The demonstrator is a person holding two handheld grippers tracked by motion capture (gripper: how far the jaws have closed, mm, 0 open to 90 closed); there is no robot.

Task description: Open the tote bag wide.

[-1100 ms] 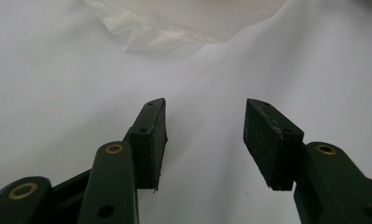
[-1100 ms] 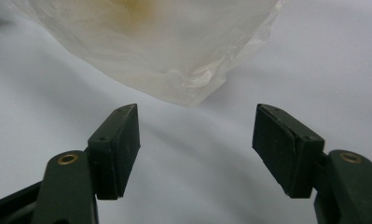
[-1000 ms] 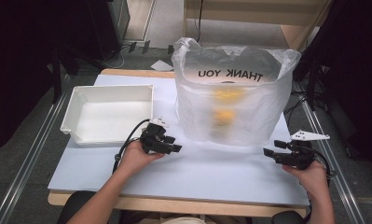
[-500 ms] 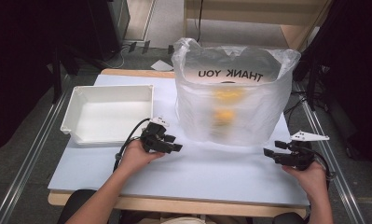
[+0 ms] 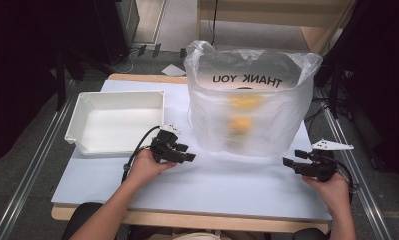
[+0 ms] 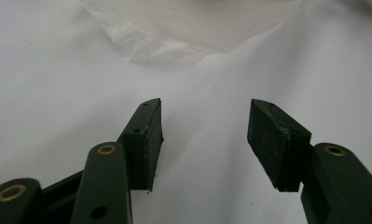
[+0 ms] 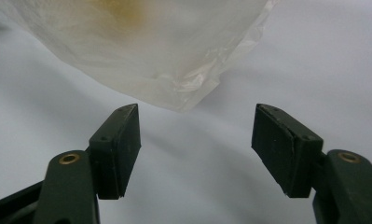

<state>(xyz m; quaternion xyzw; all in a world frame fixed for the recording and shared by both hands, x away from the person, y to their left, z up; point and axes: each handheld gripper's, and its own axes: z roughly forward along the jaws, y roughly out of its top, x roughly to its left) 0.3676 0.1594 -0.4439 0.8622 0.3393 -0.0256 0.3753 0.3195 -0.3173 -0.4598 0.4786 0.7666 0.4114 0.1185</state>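
A large translucent plastic bag (image 5: pixel 249 107) printed "THANK YOU" stands upright in the middle of the white table (image 5: pixel 222 180), with yellow-orange things (image 5: pixel 239 112) blurred inside it. My left gripper (image 5: pixel 186 152) rests open just off the bag's lower left corner (image 6: pixel 174 37), jaws pointing right, nothing between them. My right gripper (image 5: pixel 292 159) sits open near the bag's lower right corner (image 7: pixel 188 88), jaws pointing left, nothing between them. Neither gripper touches the bag.
An empty white bin (image 5: pixel 117 122) sits on the table's left side, just behind my left hand. Metal rails (image 5: pixel 32 170) run along both sides of the table. Bare tabletop lies between the two grippers in front of the bag.
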